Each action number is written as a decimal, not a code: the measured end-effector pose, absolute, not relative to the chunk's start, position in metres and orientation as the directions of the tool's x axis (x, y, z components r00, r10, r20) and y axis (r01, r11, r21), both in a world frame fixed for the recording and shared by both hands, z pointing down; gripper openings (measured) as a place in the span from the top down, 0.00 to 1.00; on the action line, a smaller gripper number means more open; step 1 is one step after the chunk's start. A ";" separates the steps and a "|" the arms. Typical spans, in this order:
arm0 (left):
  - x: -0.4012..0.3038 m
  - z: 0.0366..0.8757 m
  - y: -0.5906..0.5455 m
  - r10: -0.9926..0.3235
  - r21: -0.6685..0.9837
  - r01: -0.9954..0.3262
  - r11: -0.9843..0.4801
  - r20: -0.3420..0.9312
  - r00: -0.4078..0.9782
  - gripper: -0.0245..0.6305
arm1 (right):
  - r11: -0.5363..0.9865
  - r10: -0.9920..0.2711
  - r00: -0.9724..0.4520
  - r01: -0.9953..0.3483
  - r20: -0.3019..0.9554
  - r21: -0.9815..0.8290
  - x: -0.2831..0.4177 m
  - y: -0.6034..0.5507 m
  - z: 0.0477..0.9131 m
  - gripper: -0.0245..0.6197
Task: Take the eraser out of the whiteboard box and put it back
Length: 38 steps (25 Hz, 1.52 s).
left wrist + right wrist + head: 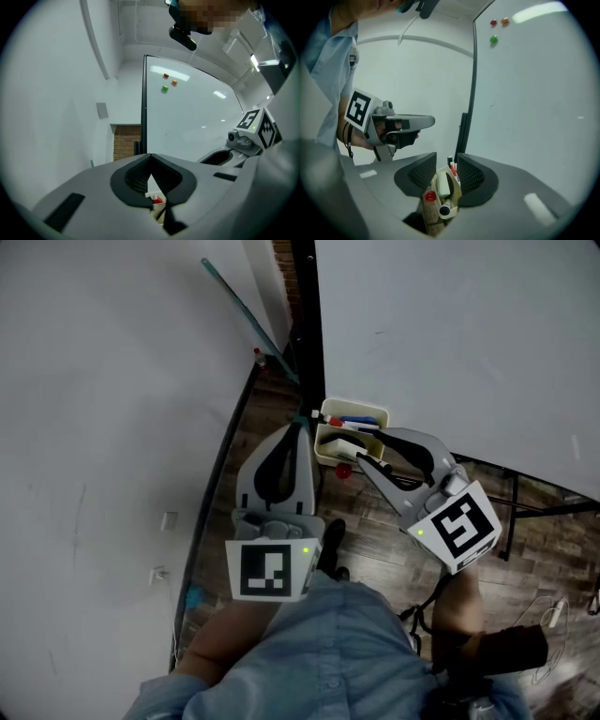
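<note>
A cream whiteboard box [352,413] hangs at the whiteboard's lower corner with several markers in it. In the right gripper view the white eraser [442,183] lies inside the box [455,193], beside a red cap [430,196] and a marker end. My right gripper [370,448] sits just at the box, and its jaws [446,164] stand open on either side of the box top, pads not pressing on anything. My left gripper [302,425] hovers at the box's left side, and its jaws [150,157] are shut and empty. A sliver of the box [152,194] shows below them.
The whiteboard [450,334] fills the right side, with its black frame post [309,324] beside the box. Coloured magnets [165,87] stick high on the board. A white wall [103,409] lies to the left, with wooden floor [375,540] and black stand legs [511,512] below.
</note>
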<state>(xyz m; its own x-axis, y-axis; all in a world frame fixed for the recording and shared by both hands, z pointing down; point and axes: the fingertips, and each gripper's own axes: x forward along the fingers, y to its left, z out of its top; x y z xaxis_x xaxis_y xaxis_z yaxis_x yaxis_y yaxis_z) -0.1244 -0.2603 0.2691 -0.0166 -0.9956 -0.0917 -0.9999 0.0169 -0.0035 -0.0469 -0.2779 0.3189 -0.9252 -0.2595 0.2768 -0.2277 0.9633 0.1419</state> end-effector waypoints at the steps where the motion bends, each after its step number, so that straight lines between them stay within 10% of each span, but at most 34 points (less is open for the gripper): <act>1: -0.121 0.266 -0.257 -0.995 -0.006 -1.000 0.011 -0.098 -0.011 0.96 | 0.954 -0.290 -0.925 -0.261 0.246 0.144 -0.041 -0.279 0.311 0.76; 9: -0.092 0.247 -0.230 -0.989 -0.039 -0.999 -0.024 -0.145 0.030 0.96 | 0.889 -0.448 -0.894 -0.445 0.002 0.104 -0.004 -0.259 0.254 0.96; 38: -0.069 0.236 -0.212 -0.982 -0.048 -0.997 -0.065 -0.174 0.073 0.96 | 0.840 -0.526 -0.849 -0.528 -0.051 0.126 0.017 -0.243 0.234 0.96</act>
